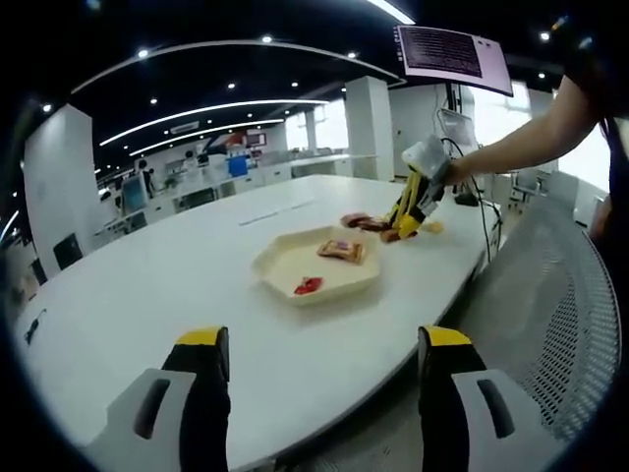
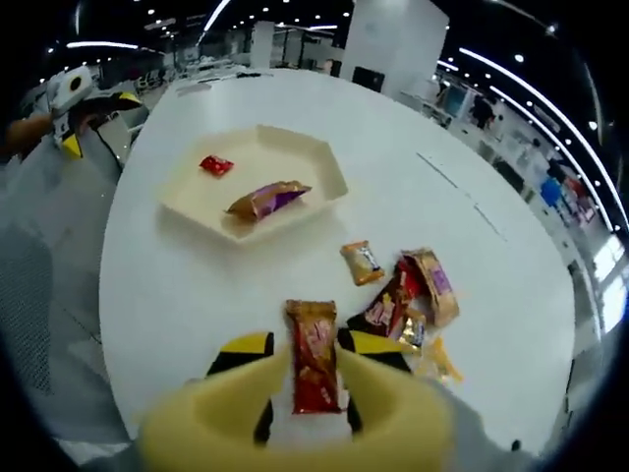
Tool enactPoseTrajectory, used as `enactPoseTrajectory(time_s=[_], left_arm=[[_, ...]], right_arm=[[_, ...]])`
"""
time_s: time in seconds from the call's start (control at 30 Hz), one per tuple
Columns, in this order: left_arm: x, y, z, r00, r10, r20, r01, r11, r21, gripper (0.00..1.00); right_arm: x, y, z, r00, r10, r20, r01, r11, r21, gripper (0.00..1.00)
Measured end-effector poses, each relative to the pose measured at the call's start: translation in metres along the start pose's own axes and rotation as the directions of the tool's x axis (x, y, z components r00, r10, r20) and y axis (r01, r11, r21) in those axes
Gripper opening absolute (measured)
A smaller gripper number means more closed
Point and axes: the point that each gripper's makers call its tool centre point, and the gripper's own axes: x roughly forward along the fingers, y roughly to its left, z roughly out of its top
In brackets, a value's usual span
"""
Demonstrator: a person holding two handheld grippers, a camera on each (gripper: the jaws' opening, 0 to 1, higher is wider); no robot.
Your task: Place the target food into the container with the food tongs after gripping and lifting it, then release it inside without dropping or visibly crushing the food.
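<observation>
Big white table (image 1: 147, 295) in a bright office with long ceiling lights. Cream tray (image 2: 187, 211) out in the middle of the tabletop, well away from every edge. Already in the tray: one small red candy (image 2: 216, 164) and one purple and gold packet (image 2: 267, 199), lying apart. Pile of wrapped snacks (image 2: 413, 295) closer to the tabletop's edge, with one little orange candy (image 2: 362, 262) just beside the pile, on the tray's side.

Right gripper (image 2: 310, 344) low over the tabletop, near its edge. Squeezed in on a red snack bar (image 2: 314, 379), one jaw on each long side. Pale yellow tongs (image 2: 295, 423) bunched up under the jaws. Hard to tell if the bar is off the tabletop yet. Tray well apart from the bar, so the carry probably not begun.

Left gripper (image 1: 324, 339) wide open, holding nothing, out past the near edge of the tabletop. Grey mesh chair (image 1: 570, 295) beside that edge.

What could go wrong:
- Slippery wrapper, held only by its sides. Could slide out on the way to the tray and fall.
- Too hard a squeeze. Could bend or squash the bar.
- Letting go too soon or too high. Could land on the rim and bounce out.
- Coming in low. Could bump the tray or push the orange candy.
</observation>
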Motion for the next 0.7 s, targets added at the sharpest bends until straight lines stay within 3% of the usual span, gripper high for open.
enactPoseTrajectory(time_s=[0.07,0.1,0.2,0.23,0.27,0.33,0.7], left_arm=[[0.000,0.000,0.000,1.000,-0.002,-0.003,0.002,1.000,0.000,0.75],[0.000,-0.001,-0.001,1.000,-0.003,-0.005,0.003,1.000,0.000,0.75],[0.000,-0.001,-0.001,1.000,-0.011,-0.007,0.011,1.000,0.000,0.74],[0.000,-0.002,0.000,1.000,-0.015,-0.003,0.015,1.000,-0.001,0.74],[0.000,-0.002,0.000,1.000,-0.016,-0.002,0.016,1.000,-0.001,0.74],[0.000,-0.003,-0.002,1.000,-0.017,-0.007,0.017,1.000,0.002,0.74],[0.000,0.000,0.000,1.000,-0.004,0.001,0.004,1.000,-0.006,0.77]], right_arm=[[0.000,-0.002,-0.003,0.999,-0.028,-0.020,0.027,0.998,-0.049,0.26],[-0.002,-0.001,-0.003,1.000,-0.012,-0.020,0.012,1.000,-0.021,0.26],[-0.001,-0.004,-0.006,1.000,0.005,-0.016,-0.003,0.992,0.126,0.26],[-0.001,-0.008,-0.009,1.000,0.006,-0.016,-0.002,0.980,0.200,0.26],[-0.001,-0.008,-0.009,1.000,0.008,-0.006,-0.006,0.975,0.223,0.26],[-0.002,-0.007,-0.009,1.000,0.003,0.001,-0.003,0.982,0.187,0.26],[-0.006,0.003,-0.006,1.000,0.004,-0.001,-0.003,0.980,0.200,0.23]])
